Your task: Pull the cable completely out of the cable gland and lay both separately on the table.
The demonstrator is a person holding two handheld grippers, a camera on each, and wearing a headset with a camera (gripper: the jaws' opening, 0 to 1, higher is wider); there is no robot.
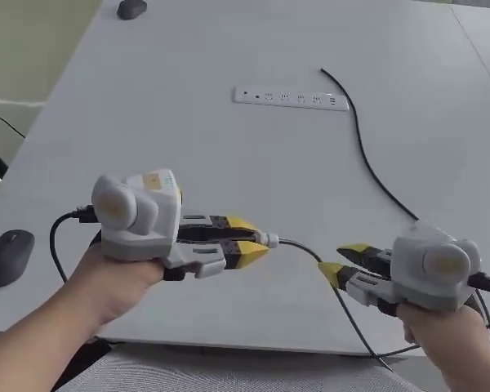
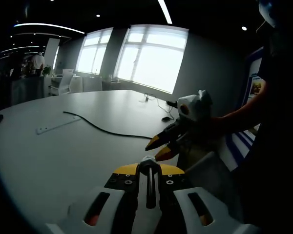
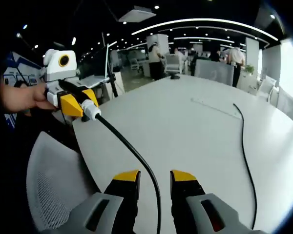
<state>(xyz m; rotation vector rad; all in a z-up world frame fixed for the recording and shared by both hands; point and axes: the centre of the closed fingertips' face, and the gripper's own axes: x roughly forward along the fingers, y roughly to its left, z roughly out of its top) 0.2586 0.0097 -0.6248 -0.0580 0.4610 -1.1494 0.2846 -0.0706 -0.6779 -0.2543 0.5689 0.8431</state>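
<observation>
Table (image 1: 229,163), pale grey, large, in an open office with broad windows (image 2: 151,58) and ceiling light strips (image 3: 210,22). On it: power strip (image 1: 291,99), black cord (image 1: 363,155), mouse (image 1: 8,257). Left gripper (image 1: 258,242) pinches the cable gland (image 1: 269,240) above the near edge. The cable (image 1: 304,248) is threaded in the gland and passes between the spread jaws of the right gripper (image 1: 340,260).

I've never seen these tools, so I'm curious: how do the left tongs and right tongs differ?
The left tongs are shut on the white cable gland; the right tongs stand open, gripping nothing. The black cable leaves the gland at the left tongs' tips but only passes between the right tongs' jaws. Both have yellow tips and grey bodies.
</observation>
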